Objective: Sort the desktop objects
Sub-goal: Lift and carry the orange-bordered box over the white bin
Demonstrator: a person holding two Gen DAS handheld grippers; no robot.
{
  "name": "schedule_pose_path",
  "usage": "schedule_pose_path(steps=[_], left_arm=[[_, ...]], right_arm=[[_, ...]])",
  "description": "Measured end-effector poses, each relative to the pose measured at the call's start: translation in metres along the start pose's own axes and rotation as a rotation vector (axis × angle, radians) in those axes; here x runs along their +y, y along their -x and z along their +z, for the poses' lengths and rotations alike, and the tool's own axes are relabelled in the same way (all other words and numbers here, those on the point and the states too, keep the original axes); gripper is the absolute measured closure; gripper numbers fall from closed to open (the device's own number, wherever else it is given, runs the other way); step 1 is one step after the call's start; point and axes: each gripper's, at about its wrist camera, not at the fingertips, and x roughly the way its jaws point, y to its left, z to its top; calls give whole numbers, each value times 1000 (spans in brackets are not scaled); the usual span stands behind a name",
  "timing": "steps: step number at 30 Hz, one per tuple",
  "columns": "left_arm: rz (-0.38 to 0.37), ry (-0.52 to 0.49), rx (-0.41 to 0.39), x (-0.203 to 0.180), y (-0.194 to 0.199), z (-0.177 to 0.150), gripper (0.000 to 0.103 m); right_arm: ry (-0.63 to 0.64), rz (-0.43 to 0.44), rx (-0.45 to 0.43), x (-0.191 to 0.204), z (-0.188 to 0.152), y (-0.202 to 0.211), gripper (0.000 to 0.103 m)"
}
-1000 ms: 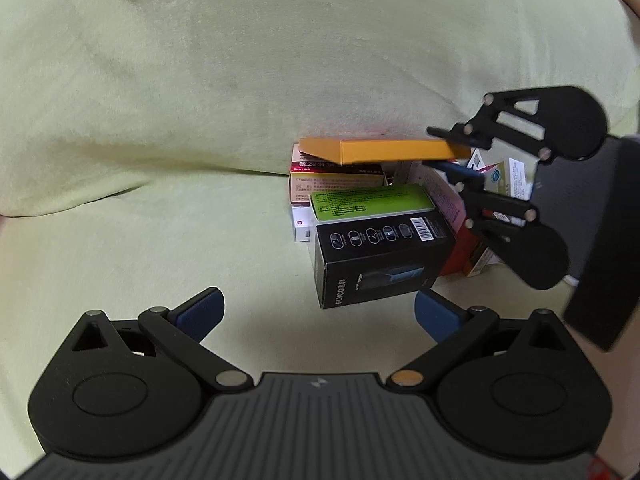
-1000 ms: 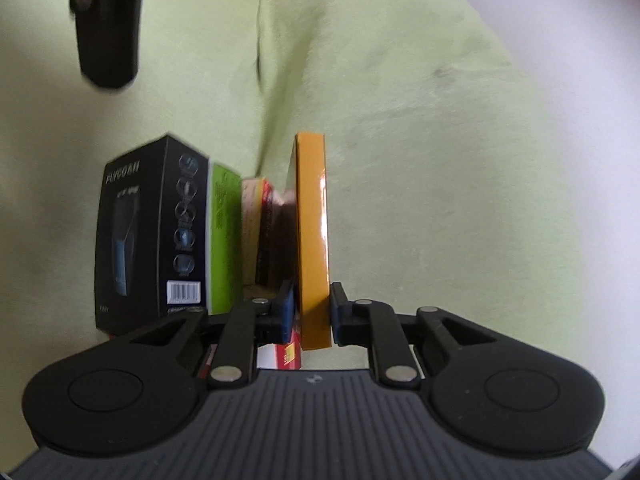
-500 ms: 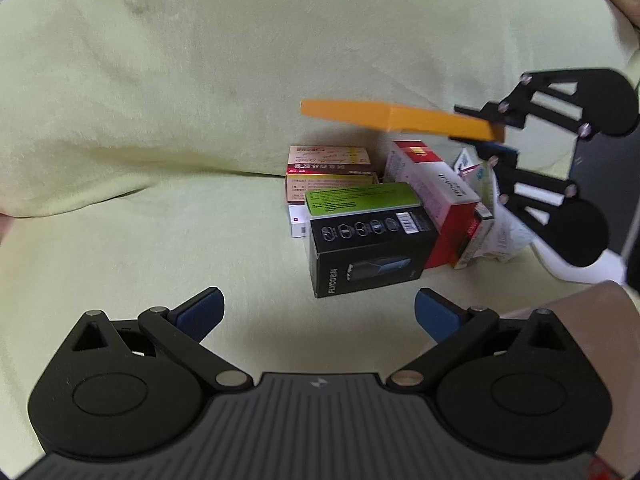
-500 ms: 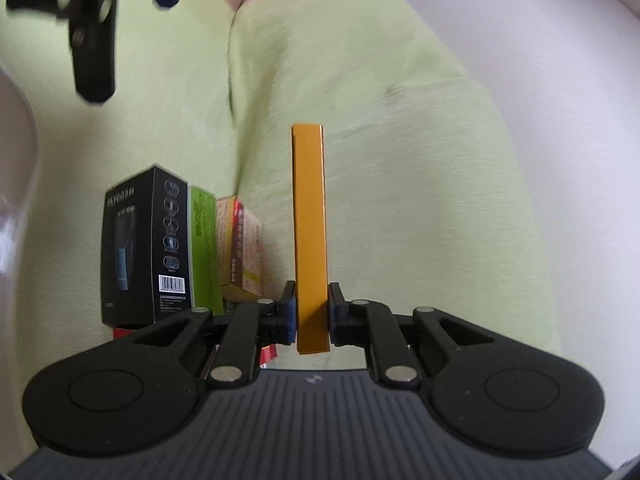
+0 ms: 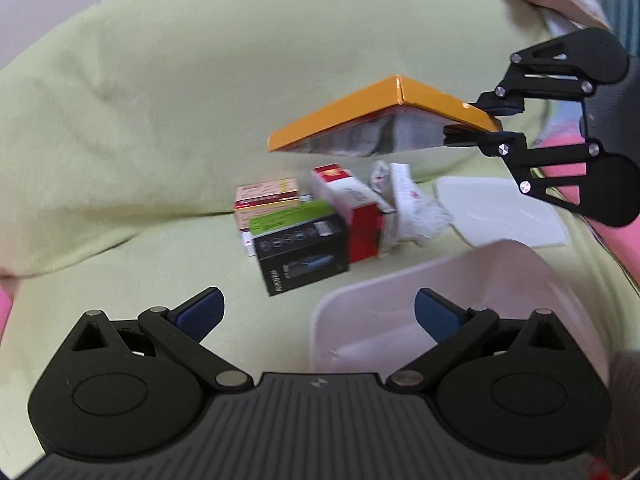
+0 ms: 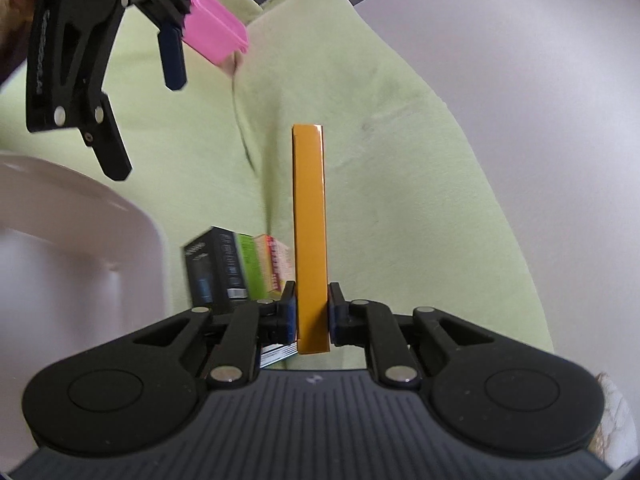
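Note:
My right gripper (image 6: pixel 312 316) is shut on a flat orange box (image 6: pixel 308 232) and holds it on edge in the air. From the left wrist view, the orange box (image 5: pixel 380 116) hangs above a pile of boxes, gripped at its right end by the right gripper (image 5: pixel 484 120). A black box (image 5: pixel 304 256) fronts the pile, with a green box (image 5: pixel 292 216), a red and white box (image 5: pixel 352 208) and crumpled white packets (image 5: pixel 412 208). My left gripper (image 5: pixel 320 316) is open with nothing in it, over the rim of a white bin (image 5: pixel 440 292).
A light green cloth (image 5: pixel 140 120) covers the surface and rises behind the pile. A flat white lid (image 5: pixel 500 216) lies right of the packets. In the right wrist view, the white bin (image 6: pixel 80 240) is at left and a pink object (image 6: pixel 214 38) at the top.
The right gripper has lifted the orange box off the pile and carried it up and to the right. The white bin has come into view under the left gripper, which stays open.

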Motion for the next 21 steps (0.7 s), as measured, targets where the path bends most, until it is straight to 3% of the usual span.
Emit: schedule_pose_path(steps=[11, 21], left_arm=[[-61, -122, -1, -55, 50, -35, 1], [-81, -100, 49, -65, 57, -63, 1]], right_arm=[[-100, 183, 37, 11, 5, 76, 92], [-208, 456, 48, 25, 7, 66, 92]])
